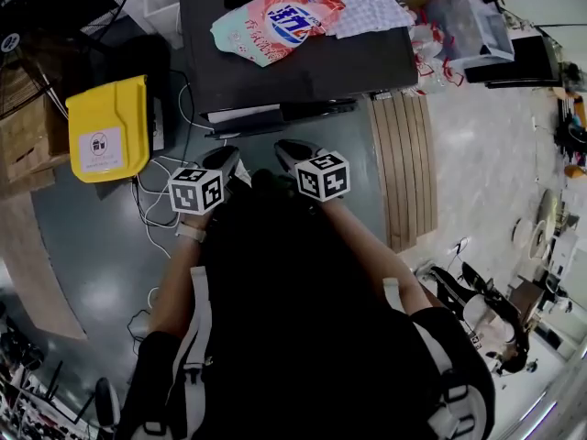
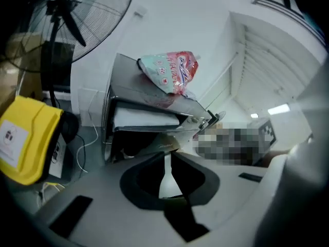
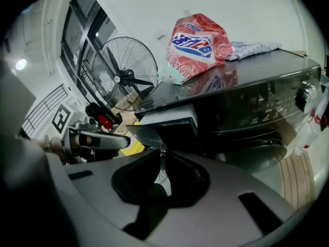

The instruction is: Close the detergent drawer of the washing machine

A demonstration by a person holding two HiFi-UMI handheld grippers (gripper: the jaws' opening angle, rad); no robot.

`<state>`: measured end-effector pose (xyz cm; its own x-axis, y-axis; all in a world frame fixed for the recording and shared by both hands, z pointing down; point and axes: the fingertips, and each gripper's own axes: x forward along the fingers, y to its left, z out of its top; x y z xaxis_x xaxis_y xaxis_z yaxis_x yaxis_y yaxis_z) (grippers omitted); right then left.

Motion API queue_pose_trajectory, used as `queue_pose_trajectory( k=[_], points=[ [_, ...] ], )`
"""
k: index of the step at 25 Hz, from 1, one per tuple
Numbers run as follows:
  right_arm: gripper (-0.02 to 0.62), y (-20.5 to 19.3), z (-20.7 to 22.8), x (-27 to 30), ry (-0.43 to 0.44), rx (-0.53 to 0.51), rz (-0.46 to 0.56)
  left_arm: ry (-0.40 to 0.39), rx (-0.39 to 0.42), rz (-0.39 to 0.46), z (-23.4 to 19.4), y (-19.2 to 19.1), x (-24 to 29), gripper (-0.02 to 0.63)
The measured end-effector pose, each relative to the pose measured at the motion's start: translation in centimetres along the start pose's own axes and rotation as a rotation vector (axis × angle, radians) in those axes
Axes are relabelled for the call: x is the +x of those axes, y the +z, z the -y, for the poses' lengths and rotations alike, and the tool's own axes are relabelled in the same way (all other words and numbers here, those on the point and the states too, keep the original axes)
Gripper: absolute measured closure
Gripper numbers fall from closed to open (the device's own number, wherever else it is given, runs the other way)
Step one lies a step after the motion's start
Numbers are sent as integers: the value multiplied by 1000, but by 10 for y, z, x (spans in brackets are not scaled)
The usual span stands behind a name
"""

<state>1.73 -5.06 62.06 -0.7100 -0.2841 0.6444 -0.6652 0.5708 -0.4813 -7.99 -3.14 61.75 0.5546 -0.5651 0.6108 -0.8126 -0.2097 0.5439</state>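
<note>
White-lined detergent drawer [image 1: 275,117] pulled out from the upper left of the washing machine [image 1: 367,62] front. In head view at 12 o'clock of both grippers, just beyond their tips and apart from them.

Left gripper [image 1: 231,154]: jaws drawn together, tips all but touching, nothing between. Drawer's open end ahead at 11 o'clock in left gripper view.

Right gripper [image 1: 292,147]: jaws likewise closed to a thin slit, empty. Drawer front straight ahead at 12 o'clock.

Grippers side by side, near each other.

On machine top, at 12 o'clock of drawer: pink-and-mint detergent bag [image 1: 280,21]. Checked cloth [image 1: 362,3] at its 3 o'clock, touching.

Yellow case [image 1: 108,126] at 9 o'clock of the machine.

Fan [image 3: 125,77] at 11 o'clock.
</note>
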Motion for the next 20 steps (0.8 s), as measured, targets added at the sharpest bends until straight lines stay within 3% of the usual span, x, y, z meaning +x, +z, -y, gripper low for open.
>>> queue_pose_trajectory(
  k=[3,6,13,20],
  points=[
    [565,3,-6,5,19,5,10,-54,-107,32,-1,6,4,589],
    [572,9,-8,11,32,6,18,-112,-157,34,-2,11,8,595],
    [577,16,-6,27,35,50,4,-203,-217,-10,-6,17,17,595],
    [578,17,-6,42,23,71,-42,-293,-219,-89,-5,15,27,595]
  ],
)
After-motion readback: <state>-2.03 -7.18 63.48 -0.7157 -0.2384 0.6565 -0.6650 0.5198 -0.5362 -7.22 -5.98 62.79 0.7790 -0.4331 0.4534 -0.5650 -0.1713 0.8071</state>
